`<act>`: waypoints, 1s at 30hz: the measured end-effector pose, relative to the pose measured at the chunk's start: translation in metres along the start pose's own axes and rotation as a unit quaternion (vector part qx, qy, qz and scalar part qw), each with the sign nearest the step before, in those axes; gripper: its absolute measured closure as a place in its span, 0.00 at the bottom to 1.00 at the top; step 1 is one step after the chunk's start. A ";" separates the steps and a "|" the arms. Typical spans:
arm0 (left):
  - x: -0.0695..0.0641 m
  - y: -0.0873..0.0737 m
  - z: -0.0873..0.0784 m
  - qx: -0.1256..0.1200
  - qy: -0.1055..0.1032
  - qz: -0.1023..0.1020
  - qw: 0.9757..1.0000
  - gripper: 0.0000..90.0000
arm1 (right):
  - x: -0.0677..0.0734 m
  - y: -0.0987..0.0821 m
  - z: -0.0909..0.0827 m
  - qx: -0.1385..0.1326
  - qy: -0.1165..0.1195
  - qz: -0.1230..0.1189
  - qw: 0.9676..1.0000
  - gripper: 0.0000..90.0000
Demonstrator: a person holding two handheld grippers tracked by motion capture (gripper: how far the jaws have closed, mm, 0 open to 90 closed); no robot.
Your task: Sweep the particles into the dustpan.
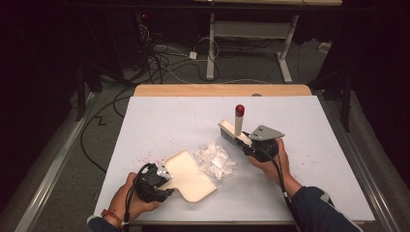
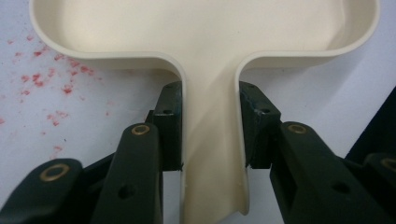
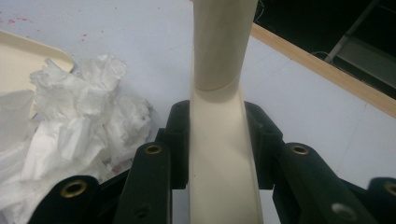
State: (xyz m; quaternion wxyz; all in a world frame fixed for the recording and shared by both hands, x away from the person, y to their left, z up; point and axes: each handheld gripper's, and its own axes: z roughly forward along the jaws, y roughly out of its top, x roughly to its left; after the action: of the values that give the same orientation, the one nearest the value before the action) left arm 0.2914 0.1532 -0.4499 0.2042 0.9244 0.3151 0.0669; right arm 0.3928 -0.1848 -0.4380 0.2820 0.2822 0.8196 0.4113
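Observation:
A cream dustpan point(image 1: 191, 175) lies flat on the white table, its mouth facing the crumpled white paper point(image 1: 215, 160). My left gripper point(image 1: 164, 186) is shut on the dustpan's handle point(image 2: 212, 154), jaws pressed against both its sides. My right gripper point(image 1: 247, 144) is shut on a cream brush point(image 1: 234, 134), clamping its back point(image 3: 219, 158). The brush's round handle with a red tip point(image 1: 240, 110) stands upright, and its bristles sit on the table just right of the paper point(image 3: 70, 135).
Red specks point(image 2: 51, 77) dot the table point(image 1: 159, 121) left of the dustpan and at the right side. A wooden strip point(image 1: 222, 90) edges the table's far side. Beyond it are cables on the floor and the legs of another desk point(image 1: 285, 53).

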 end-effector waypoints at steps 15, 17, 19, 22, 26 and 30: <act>-0.002 0.007 0.003 0.000 -0.005 -0.008 1.000 0.70 | 0.043 0.006 0.006 -0.010 0.049 -0.009 0.999 0.75; -0.003 0.007 0.003 0.001 -0.004 -0.009 1.000 0.70 | 0.048 0.006 0.004 -0.013 0.055 -0.007 0.998 0.75; -0.004 0.008 0.004 0.001 -0.003 -0.008 1.000 0.70 | 0.052 0.006 0.002 -0.014 0.062 -0.012 0.998 0.75; -0.006 0.011 0.006 0.003 -0.007 -0.007 1.000 0.70 | 0.058 0.005 -0.002 -0.016 0.069 -0.007 0.997 0.75; -0.010 0.016 0.009 0.004 -0.009 -0.004 1.000 0.70 | 0.064 0.005 -0.004 -0.020 0.075 -0.007 0.997 0.75; -0.014 0.021 0.012 0.002 -0.012 -0.004 1.000 0.70 | 0.073 0.005 -0.006 -0.023 0.076 -0.010 0.997 0.75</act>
State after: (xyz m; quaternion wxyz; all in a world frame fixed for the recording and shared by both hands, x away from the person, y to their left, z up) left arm 0.2947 0.1251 -0.4516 0.2063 0.9241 0.3169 0.0547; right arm 0.3403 -0.1348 -0.4480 0.2295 0.2352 0.8318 0.4472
